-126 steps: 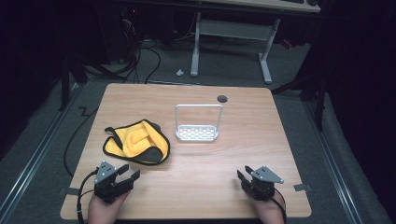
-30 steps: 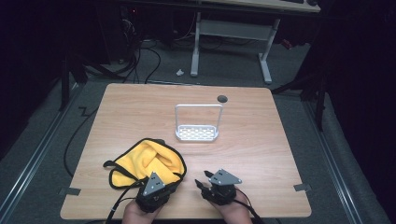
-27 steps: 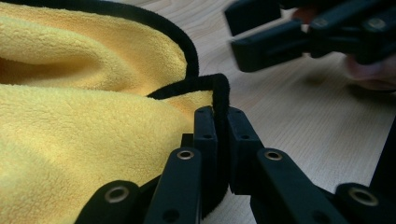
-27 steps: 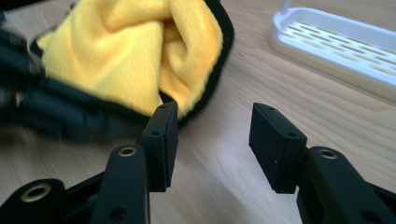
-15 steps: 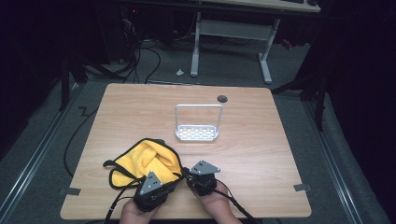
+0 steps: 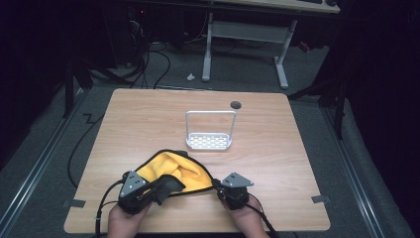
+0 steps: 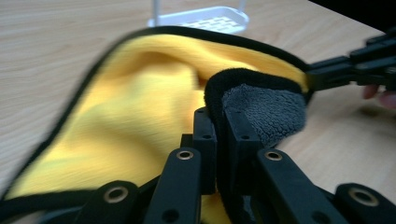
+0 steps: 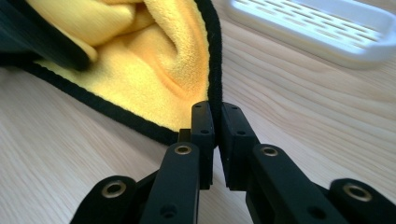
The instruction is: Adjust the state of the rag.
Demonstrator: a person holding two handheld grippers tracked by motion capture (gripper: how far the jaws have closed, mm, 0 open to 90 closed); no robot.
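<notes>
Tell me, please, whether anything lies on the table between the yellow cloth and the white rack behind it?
Nothing visible does. Bare wood separates the yellow cloth from the white rack. Both the left gripper and right gripper have their jaws shut on the cloth's black edge.

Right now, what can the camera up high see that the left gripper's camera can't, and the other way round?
The high view alone takes in the whole table, the round hole near its far edge, both of the person's hands, and the floor with its cables.

The left gripper view alone shows, close up, its jaws shut on a folded corner of the cloth, where the grey underside turns outward.

Both show the yellow cloth with its black edge, the white rack beyond it, and the right gripper pinching the cloth's other end.
</notes>
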